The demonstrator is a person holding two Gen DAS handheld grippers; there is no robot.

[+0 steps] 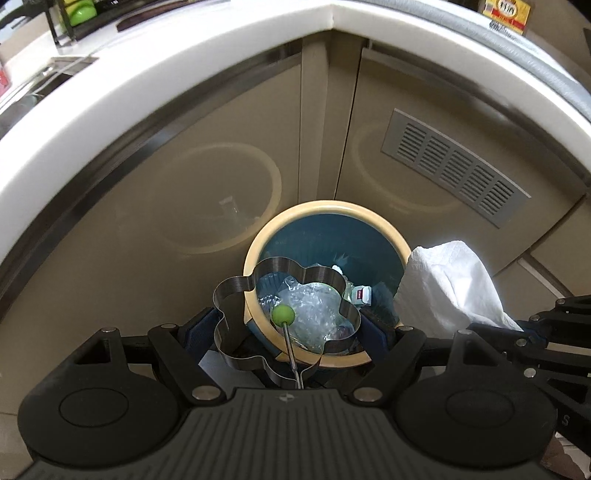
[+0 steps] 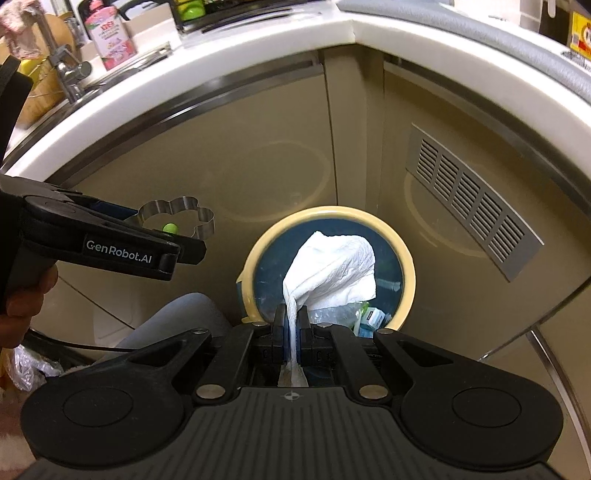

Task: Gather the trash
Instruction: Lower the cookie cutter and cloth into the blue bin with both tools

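A round bin with a cream rim (image 1: 325,208) and a blue inside stands on the floor in the cabinet corner, holding clear plastic and a small carton (image 1: 360,295). My left gripper (image 1: 288,332) is shut on a flower-shaped metal ring mould (image 1: 229,295) with a green knob (image 1: 283,314) on its wire handle, held above the bin's near-left rim. The right wrist view shows that mould (image 2: 177,206) left of the bin (image 2: 332,212). My right gripper (image 2: 291,325) is shut on a crumpled white paper towel (image 2: 332,269), which hangs over the bin's opening. The left wrist view has the towel (image 1: 450,284) at the bin's right.
Beige cabinet doors meet in a corner behind the bin, with a grey vent grille (image 1: 454,173) on the right door. A white countertop edge (image 1: 147,96) curves overhead. A faucet (image 2: 62,62) and a pink bottle (image 2: 109,33) stand by the sink. A person's knee (image 2: 177,317) is near the bin's left.
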